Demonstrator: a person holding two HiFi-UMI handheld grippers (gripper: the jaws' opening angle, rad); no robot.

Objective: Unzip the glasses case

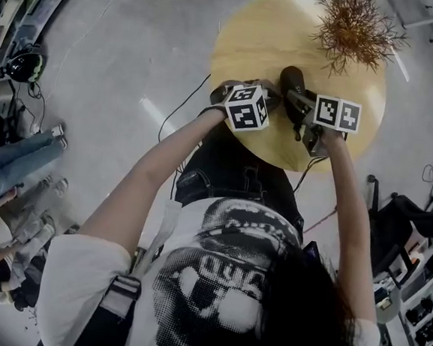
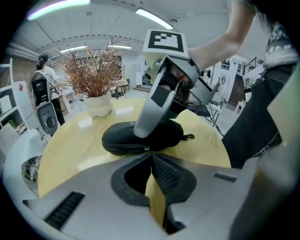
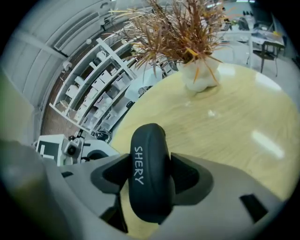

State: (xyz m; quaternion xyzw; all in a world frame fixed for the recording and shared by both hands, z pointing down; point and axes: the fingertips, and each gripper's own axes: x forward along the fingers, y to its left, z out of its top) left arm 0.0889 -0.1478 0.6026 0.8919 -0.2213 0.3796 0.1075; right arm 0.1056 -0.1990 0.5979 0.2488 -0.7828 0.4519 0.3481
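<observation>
The chief risk is that the left tool (image 2: pixel 152 157) pulls and comes away with nothing. Its jaws are pressed together, and their tips meet right at the small pale zip tab (image 2: pixel 146 149) on the seam. I cannot tell whether the tab is actually nipped between them. If it is not, or is caught only by its edge, the pull would probably slip off.

The second risk is the black oval hard-shell glasses case (image 2: pixel 117 138) twisting or skidding. The right tool (image 3: pixel 150 161) is clamped across the case's rounded body, and a hard sideways tug could rotate the smooth shell between those jaws.

The case lies on the round pale-wood worktop (image 2: pixel 70 154) directly ahead of the left tool's tips, touching them, with its long side across that tool's line. It appears still zipped.
</observation>
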